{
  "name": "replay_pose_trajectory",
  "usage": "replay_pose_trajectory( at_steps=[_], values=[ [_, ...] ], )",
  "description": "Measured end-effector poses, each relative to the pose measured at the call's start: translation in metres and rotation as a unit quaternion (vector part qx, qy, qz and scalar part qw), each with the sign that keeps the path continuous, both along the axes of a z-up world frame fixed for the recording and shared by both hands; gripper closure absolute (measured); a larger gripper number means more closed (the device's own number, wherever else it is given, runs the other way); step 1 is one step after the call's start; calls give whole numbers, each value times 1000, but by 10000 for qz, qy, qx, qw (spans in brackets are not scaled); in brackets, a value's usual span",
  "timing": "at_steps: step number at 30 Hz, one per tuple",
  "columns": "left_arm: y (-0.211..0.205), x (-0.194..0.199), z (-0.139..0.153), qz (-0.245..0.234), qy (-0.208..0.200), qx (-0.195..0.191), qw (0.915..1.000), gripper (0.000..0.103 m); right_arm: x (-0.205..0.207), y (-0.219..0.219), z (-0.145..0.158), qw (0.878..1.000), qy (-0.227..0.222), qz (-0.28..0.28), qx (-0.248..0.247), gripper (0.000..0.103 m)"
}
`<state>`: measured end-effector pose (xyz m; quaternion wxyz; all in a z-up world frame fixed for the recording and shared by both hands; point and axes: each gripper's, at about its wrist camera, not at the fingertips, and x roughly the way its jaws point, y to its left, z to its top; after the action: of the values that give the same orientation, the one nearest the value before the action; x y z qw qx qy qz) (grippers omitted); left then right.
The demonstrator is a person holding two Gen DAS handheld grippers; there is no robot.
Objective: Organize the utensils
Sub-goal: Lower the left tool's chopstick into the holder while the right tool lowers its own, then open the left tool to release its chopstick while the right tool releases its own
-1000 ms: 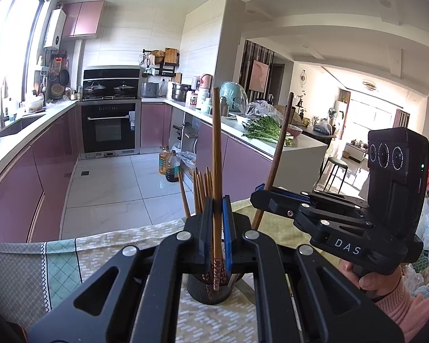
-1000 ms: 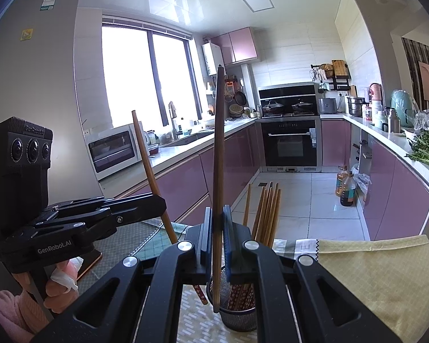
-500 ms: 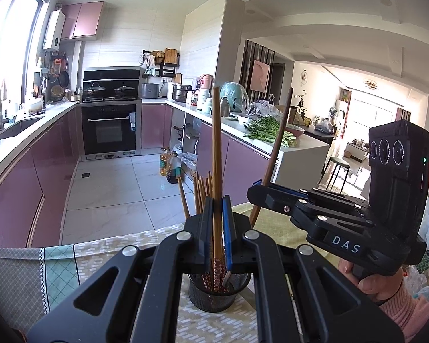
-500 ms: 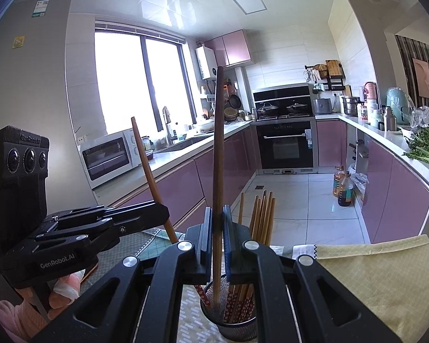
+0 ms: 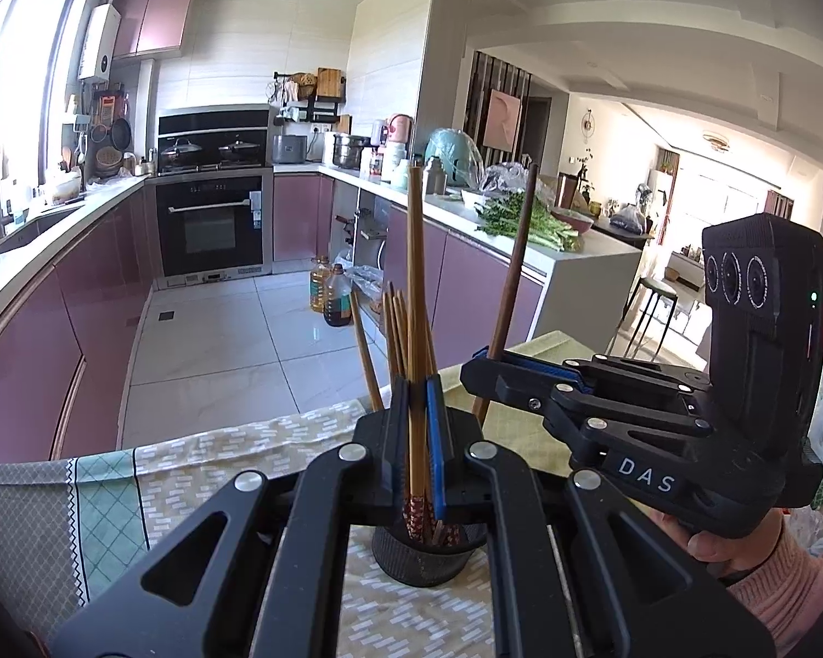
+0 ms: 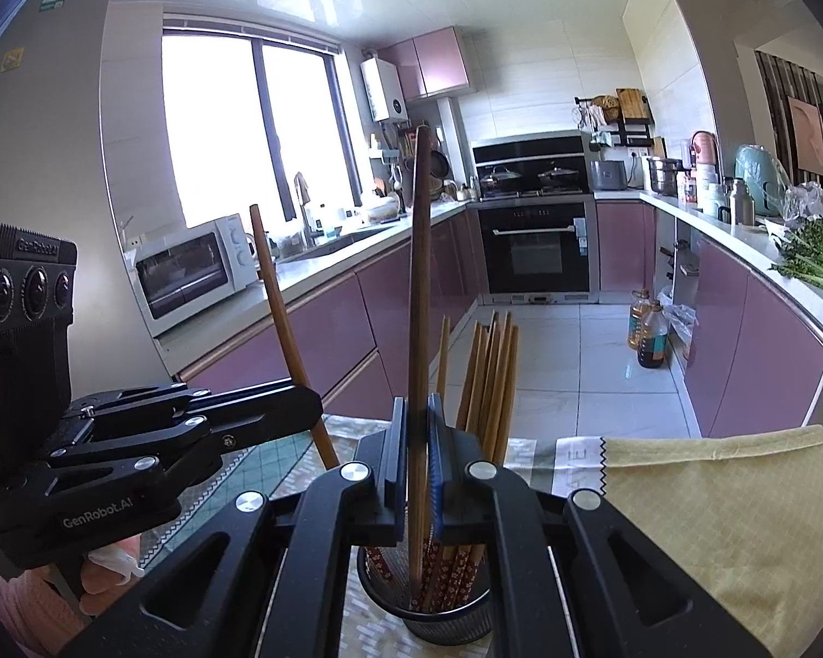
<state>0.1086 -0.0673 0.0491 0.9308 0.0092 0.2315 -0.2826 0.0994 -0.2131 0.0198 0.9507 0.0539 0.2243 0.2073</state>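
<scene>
**Chopsticks held over the mesh holder, both grippers clamped**

Chopsticks are the task's objects: I hold one in each tool. My left gripper has its jaws closed tight on a light brown chopstick, which stands upright with its patterned red lower end inside the holder. My right gripper is likewise closed on a darker chopstick, upright, its lower tip reaching into the same holder. In the left wrist view the right gripper appears at 3 o'clock of the holder, its dark chopstick tilting toward 1 o'clock. In the right wrist view the left gripper sits at 9 o'clock, its chopstick leaning toward 11 o'clock. The holder is a dark mesh cup standing on a patterned tablecloth. It contains a bundle of chopsticks, wooden shafts up, red flowered ends down.
</scene>
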Motion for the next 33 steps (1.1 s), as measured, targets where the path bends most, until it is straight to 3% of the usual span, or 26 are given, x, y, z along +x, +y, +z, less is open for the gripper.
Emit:
replay_pose_trajectory(
  at_steps=[10,17,20,24,25,29,31,33],
  values=[
    [-15,9,-28,-219,547,575,9966,95,16,8,-26,9985,509,73,-159,97],
    [-10,29,-41,-144,891,463,9948,95,22,7,-36,9975,703,-18,-123,95],
    [-5,29,-42,-99,907,365,9952,89,21,5,-37,9973,733,-23,-79,94],
    [6,21,-42,95,719,223,9971,64,13,6,-38,9976,693,21,-91,81],
    [9,19,-41,177,663,199,9974,54,9,6,-38,9978,651,10,-103,74],
    [26,0,-38,618,319,103,9975,33,-6,5,-36,9990,449,-53,-63,49],
    [35,-10,-37,879,126,55,9960,14,-13,5,-36,9992,359,-121,-86,32],
    [44,-20,-36,1154,-75,64,9933,5,-19,6,-37,9993,280,-197,-131,22]
  ],
)
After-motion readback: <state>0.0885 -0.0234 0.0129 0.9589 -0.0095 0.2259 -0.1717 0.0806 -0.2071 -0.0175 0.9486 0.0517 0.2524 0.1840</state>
